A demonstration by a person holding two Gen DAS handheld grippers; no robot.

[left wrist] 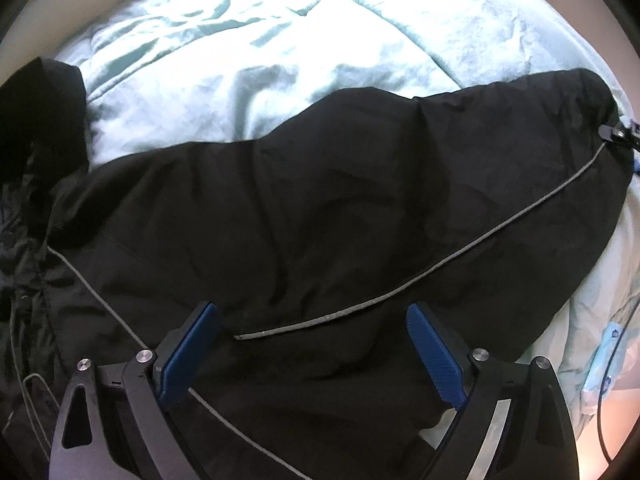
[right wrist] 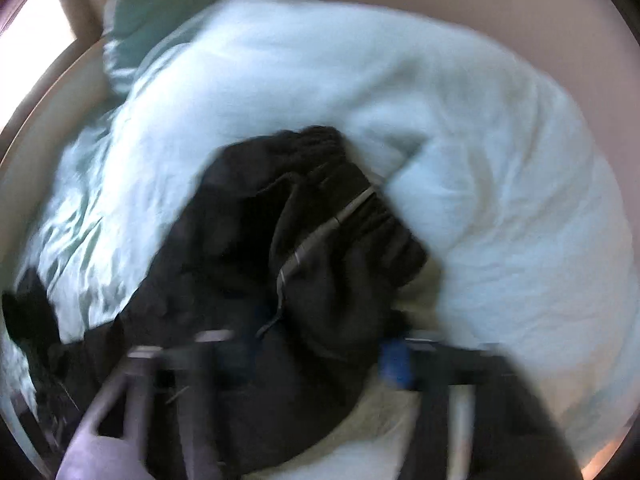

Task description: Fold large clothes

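Left gripper [left wrist: 312,320]: jaws spread wide over black jacket [left wrist: 320,208], blue pads [left wrist: 434,350] clear of the cloth, nothing held. Right gripper [right wrist: 316,354]: frame badly blurred; jaws seem drawn in among bunched jacket fabric, grip itself not discernible. Jacket spread across pale blue comforter [left wrist: 240,40] on bed; grey piping [left wrist: 460,252] running diagonally over it. Left view only: right gripper's tip at jacket's far right corner [left wrist: 618,134], crumpled light-blue item [left wrist: 604,360] by bed edge. Right view only: teal pillow [right wrist: 160,12] at bed head, jacket's ribbed cuff [right wrist: 320,144].
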